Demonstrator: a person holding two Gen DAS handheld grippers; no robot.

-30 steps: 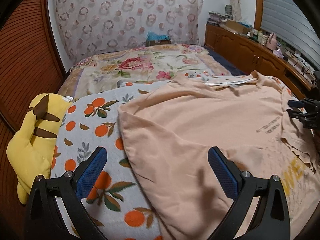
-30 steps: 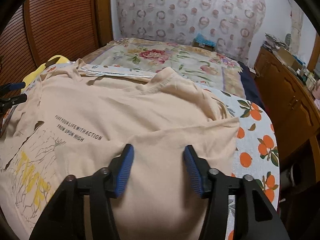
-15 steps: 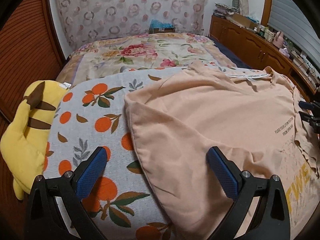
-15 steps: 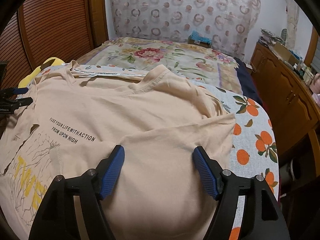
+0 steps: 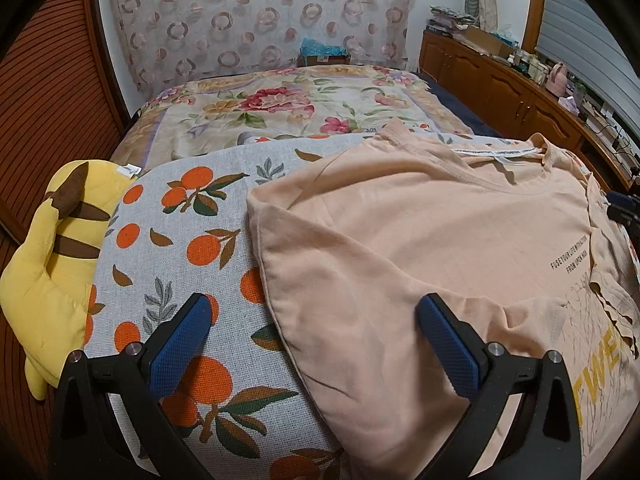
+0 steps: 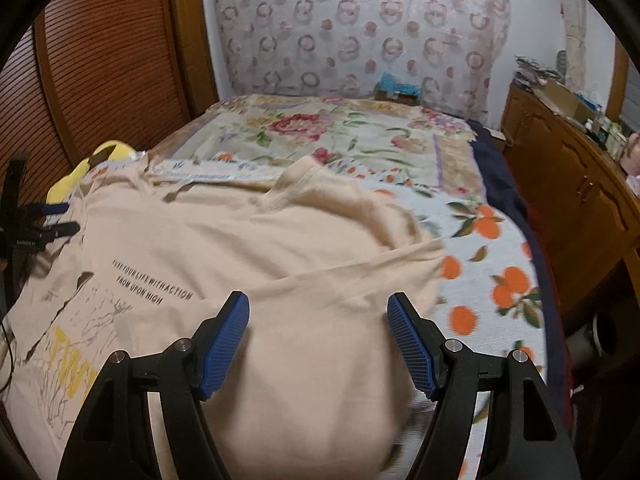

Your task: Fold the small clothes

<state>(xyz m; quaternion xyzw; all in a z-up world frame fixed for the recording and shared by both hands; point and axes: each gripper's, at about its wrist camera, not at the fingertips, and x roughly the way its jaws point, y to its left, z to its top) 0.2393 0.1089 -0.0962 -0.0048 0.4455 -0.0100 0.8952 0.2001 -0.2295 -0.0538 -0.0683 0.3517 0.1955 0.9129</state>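
Peach T-shirt (image 5: 420, 240) spread flat on the orange-print bed cover (image 5: 188, 240).
Left gripper (image 5: 312, 340) gapes wide, empty; right gripper (image 6: 318, 340) spread apart too, gripping nothing.

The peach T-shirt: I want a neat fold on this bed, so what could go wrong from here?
1. The peach T-shirt lies on a soft orange-print blanket; a pinch may catch both layers.
2. The sleeve is already folded inward but unheld, since the right gripper is open, and the left gripper too; it may slide back.
3. The collar area is rumpled, so creases may get folded in.
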